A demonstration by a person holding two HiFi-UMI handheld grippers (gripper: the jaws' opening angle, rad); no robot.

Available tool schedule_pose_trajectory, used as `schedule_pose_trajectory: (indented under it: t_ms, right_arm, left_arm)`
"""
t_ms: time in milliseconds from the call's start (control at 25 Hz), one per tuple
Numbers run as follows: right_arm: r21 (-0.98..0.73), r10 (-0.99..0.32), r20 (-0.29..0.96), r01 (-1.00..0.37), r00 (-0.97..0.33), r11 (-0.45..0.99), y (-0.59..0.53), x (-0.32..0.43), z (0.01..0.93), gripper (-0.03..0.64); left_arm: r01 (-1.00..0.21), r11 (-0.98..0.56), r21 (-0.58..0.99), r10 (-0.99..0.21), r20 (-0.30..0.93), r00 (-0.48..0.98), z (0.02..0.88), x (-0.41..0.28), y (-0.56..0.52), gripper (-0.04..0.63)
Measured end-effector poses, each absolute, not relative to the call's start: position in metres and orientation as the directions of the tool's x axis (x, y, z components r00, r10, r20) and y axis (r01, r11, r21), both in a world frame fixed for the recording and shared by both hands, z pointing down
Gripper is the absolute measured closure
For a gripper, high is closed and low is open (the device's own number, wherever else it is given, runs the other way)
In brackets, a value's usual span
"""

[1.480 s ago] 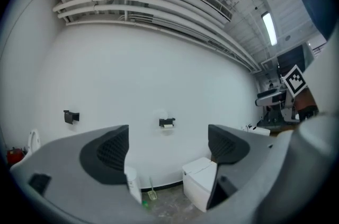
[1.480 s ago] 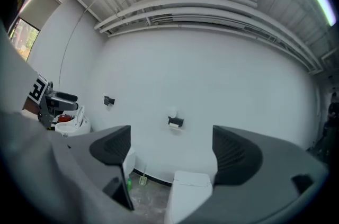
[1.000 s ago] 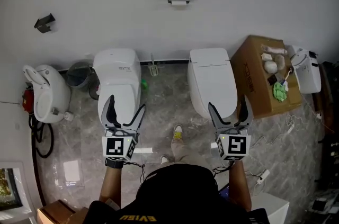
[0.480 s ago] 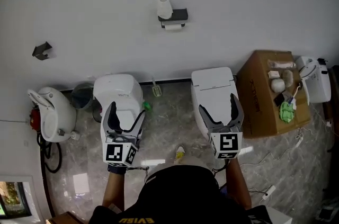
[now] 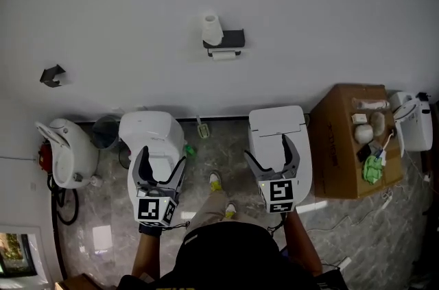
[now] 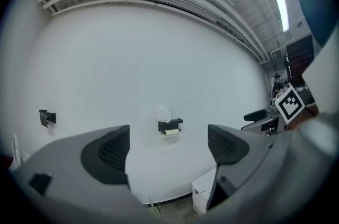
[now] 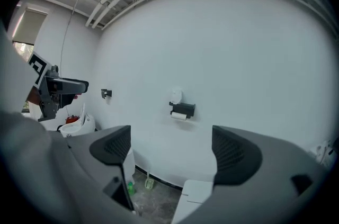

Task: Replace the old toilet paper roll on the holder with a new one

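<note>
Gaping wide and empty, the left gripper [image 5: 163, 157] is hovering over one toilet [image 5: 152, 131] and the right gripper [image 5: 269, 148], jaws likewise apart, over another toilet [image 5: 277, 118]. Well ahead, the wall holder [image 5: 233, 39] is carrying a fresh roll [image 5: 211, 28] on top, with the old roll [image 5: 222, 55] hanging beneath. Rightward, a cardboard box [image 5: 335, 145] is holding small items too tiny to identify.

Two grippers, left gripper [image 5: 163, 155], right gripper [image 5: 269, 148], two fingers each, two toilets just past the fingers, left toilet [image 5: 152, 129], right toilet [image 5: 276, 118], far beyond the fingers one wall holder [image 5: 232, 40], two paper rolls, upright roll [image 5: 212, 28], hung roll [image 5: 223, 55], one cardboard box [image 5: 336, 138]
</note>
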State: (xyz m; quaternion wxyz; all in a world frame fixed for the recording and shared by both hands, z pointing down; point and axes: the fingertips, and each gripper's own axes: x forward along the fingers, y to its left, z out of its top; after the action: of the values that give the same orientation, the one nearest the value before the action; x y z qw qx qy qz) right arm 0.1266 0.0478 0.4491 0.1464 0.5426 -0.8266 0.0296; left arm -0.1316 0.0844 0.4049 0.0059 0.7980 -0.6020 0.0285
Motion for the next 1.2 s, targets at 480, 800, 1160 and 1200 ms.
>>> schedule_pose_trajectory:
  t_ms: [480, 800, 1160, 1200]
  right_arm:
    - [0.282, -0.894, 0.298, -0.863, -0.336, 0.418, -0.065, 0.11, 0.479, 0.147]
    - [0.539, -0.905, 0.294, -0.728, -0.309, 0.424, -0.158, 0.078, 0.484, 0.147]
    - [0.672, -0.888, 0.339, -0.581, -0.31, 0.459, -0.235, 0.054, 0.522, 0.147]
    - [0.684, -0.887, 0.334, -0.565, -0.32, 0.461, -0.242, 0.048, 0.527, 0.149]
  left_arm:
    - [-0.95, -0.313, 0.006, -0.949, 0.03, 0.313, 0.413, -0.127, -0.033, 0.138]
    - [-0.929, -0.37, 0.01, -0.929, -0.031, 0.37, 0.423, -0.129, -0.14, 0.138]
    - [-0.924, -0.379, 0.059, -0.926, -0.021, 0.378, 0.451, -0.129, -0.189, 0.138]
    - [-0.924, -0.38, 0.046, -0.925, -0.019, 0.38, 0.455, -0.13, -0.191, 0.138]
